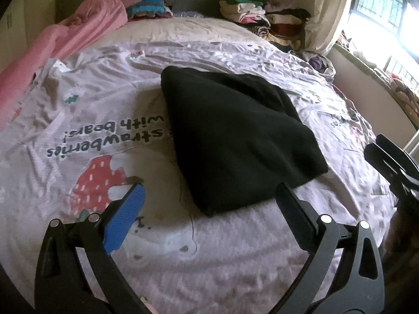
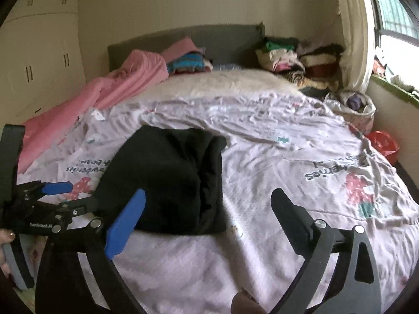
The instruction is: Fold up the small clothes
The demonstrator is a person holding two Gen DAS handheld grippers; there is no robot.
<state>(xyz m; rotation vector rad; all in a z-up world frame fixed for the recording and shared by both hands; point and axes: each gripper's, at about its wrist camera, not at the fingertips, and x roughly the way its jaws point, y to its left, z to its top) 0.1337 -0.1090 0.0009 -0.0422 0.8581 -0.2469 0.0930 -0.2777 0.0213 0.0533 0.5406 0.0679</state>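
Note:
A black garment [image 1: 235,136] lies folded into a thick rectangle on the printed bedsheet [image 1: 110,99]. It also shows in the right wrist view [image 2: 170,180], with stacked folded layers at its right side. My left gripper [image 1: 209,193] is open and empty, just in front of the garment's near edge. It also shows in the right wrist view [image 2: 65,196], at the garment's left. My right gripper [image 2: 209,198] is open and empty, near the garment's near right corner. It shows at the right edge of the left wrist view [image 1: 392,162].
A pink blanket [image 2: 110,83] lies along the left of the bed. Piles of folded clothes [image 2: 288,57] sit by the grey headboard [image 2: 209,39]. A bag of clothes [image 2: 353,104] and a red bag [image 2: 382,144] lie at the right by the window.

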